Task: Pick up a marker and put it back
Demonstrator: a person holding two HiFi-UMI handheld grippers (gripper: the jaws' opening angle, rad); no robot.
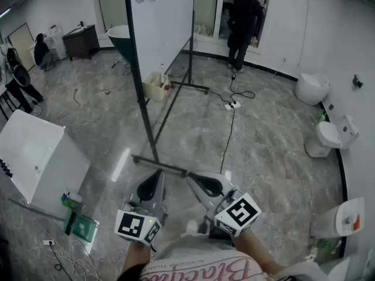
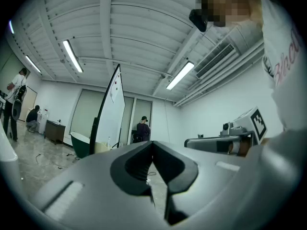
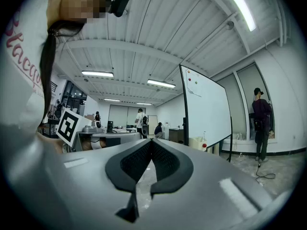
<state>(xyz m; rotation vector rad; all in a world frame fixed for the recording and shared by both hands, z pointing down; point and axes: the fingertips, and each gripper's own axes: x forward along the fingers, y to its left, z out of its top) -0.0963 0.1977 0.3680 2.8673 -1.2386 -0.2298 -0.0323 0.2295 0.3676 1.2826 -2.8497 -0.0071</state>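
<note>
I see no marker in any view. A whiteboard (image 1: 161,22) on a black wheeled stand is ahead of me, seen edge-on in the head view. It also shows as the whiteboard (image 2: 111,114) in the left gripper view and the whiteboard (image 3: 206,111), with a few coloured dots near its top, in the right gripper view. My left gripper (image 1: 158,175) and right gripper (image 1: 193,179) are held close to my body, side by side, pointing at the stand's base. The left gripper (image 2: 152,145) has its jaws together with nothing between them. The right gripper (image 3: 151,143) is shut and empty too.
A white cabinet (image 1: 35,157) stands at my left, with a green box (image 1: 82,227) and cables by it. A beige bin (image 1: 155,85) sits behind the stand. A power strip (image 1: 232,105) and its cord lie on the floor. Toilets (image 1: 328,136) line the right wall. A person (image 1: 243,16) stands at the back.
</note>
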